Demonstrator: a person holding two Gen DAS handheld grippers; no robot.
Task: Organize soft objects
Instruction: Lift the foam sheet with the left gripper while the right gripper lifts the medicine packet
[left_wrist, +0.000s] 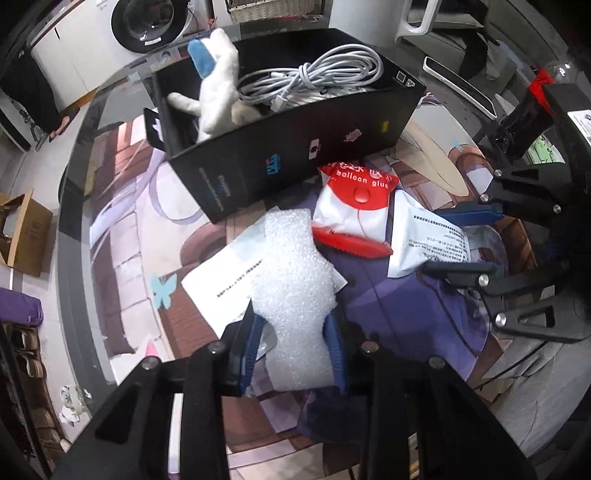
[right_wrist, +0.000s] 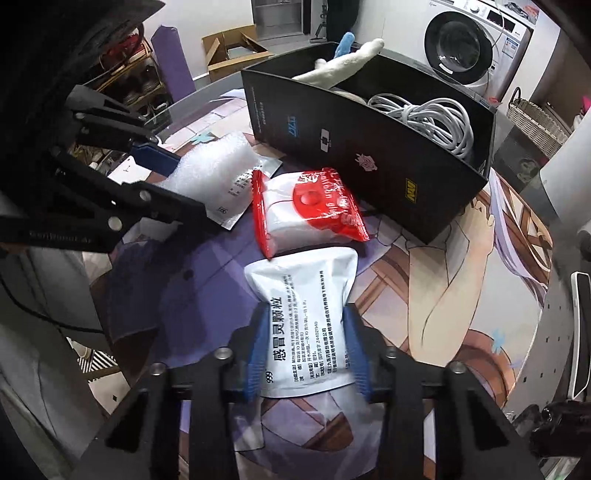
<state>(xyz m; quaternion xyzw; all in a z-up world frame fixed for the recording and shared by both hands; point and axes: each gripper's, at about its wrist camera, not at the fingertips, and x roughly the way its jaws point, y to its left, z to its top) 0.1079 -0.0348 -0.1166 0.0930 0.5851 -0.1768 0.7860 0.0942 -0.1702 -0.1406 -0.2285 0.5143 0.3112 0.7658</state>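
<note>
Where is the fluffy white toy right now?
The white plush toy is standing up inside the black box, at the far left end in the left wrist view, right beside the coiled white cable.

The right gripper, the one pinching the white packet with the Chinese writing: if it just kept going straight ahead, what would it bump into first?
The right gripper holds the white packet, whose front edge would probably reach the red and white balloon glue pack first. The black box stands further back. How high the packet sits is unclear, so it might pass over.
</note>
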